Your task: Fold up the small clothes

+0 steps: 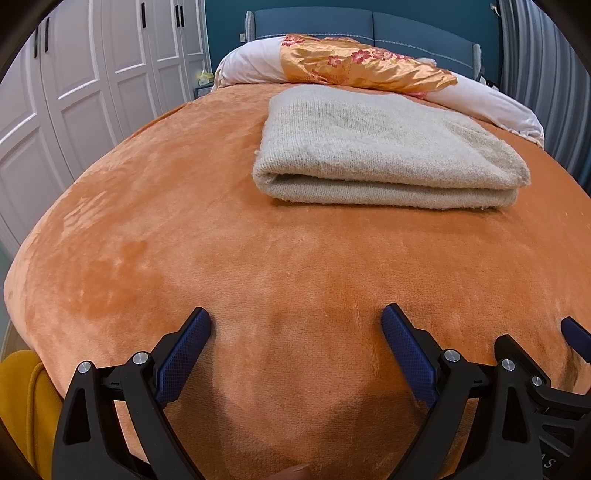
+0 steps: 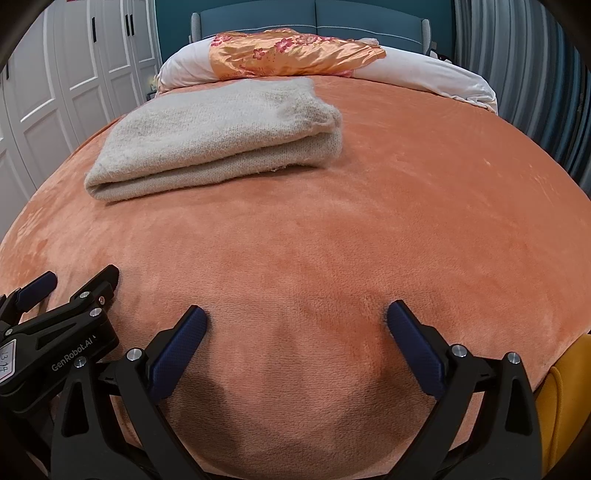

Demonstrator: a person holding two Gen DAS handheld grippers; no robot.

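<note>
A folded cream knitted garment (image 1: pixel 384 147) lies on the orange plush bedspread (image 1: pixel 184 221), in the far middle of the bed. It also shows in the right wrist view (image 2: pixel 221 136), at the far left. My left gripper (image 1: pixel 295 314) is open and empty, low over the bedspread near the bed's front edge, well short of the garment. My right gripper (image 2: pixel 295 314) is open and empty too, beside the left one. The left gripper also shows in the right wrist view (image 2: pixel 77 284), at the lower left, open.
A white quilt (image 1: pixel 251 66) with an orange flowered satin cover (image 1: pixel 354 62) lies at the head of the bed against a blue headboard (image 1: pixel 369 22). White wardrobe doors (image 1: pixel 92 66) stand on the left, a grey curtain (image 1: pixel 535 55) on the right. Yellow cloth (image 2: pixel 565 406) shows at the bed's front.
</note>
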